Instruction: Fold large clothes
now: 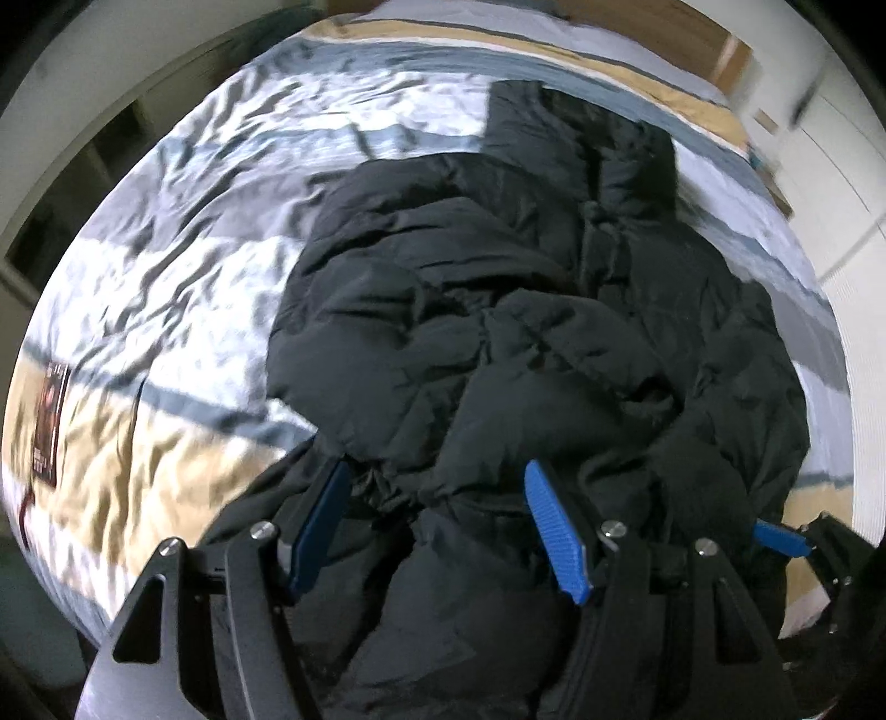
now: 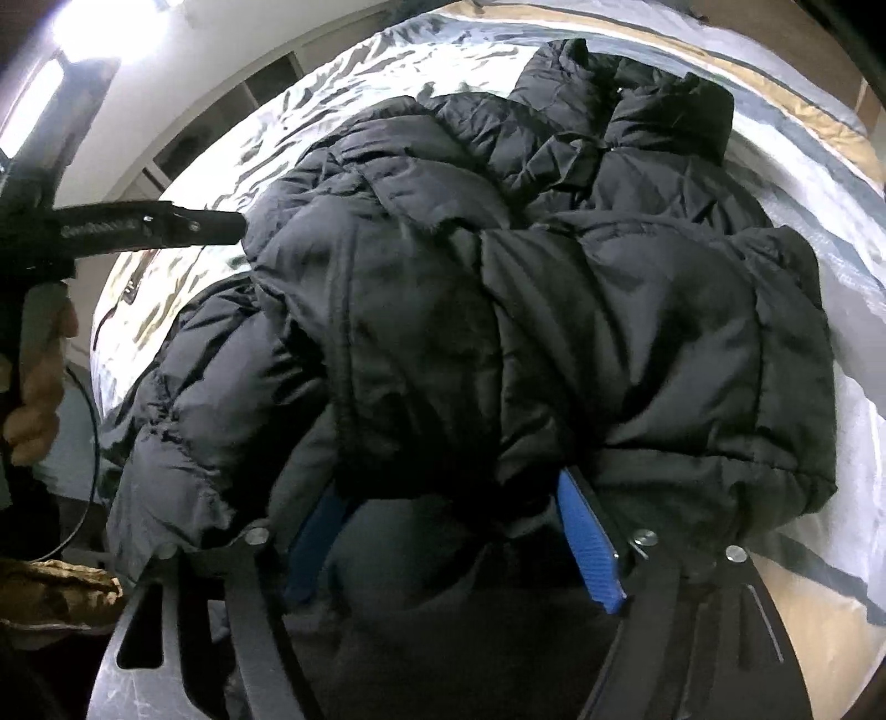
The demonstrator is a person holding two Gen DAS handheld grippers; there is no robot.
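Observation:
A large black puffer jacket point(image 1: 498, 310) lies bunched on a striped bed, collar at the far end; it also fills the right wrist view point(image 2: 526, 288). My left gripper point(image 1: 437, 487) is open, its blue pads wide apart, with the jacket's near hem between and under them. My right gripper point(image 2: 443, 498) is open too, its blue pads spread under a fold of the jacket that hides their tips. The right gripper's blue finger point(image 1: 781, 540) shows at the lower right of the left wrist view. The left gripper's body point(image 2: 138, 227) shows at the left of the right wrist view.
The bed cover point(image 1: 183, 266) is crumpled, with white, grey-blue and tan stripes. A dark label point(image 1: 50, 421) lies on its left edge. A wooden headboard point(image 1: 664, 27) stands at the far end. White cabinets point(image 2: 221, 105) line the left wall. A hand point(image 2: 39, 387) holds the left gripper's handle.

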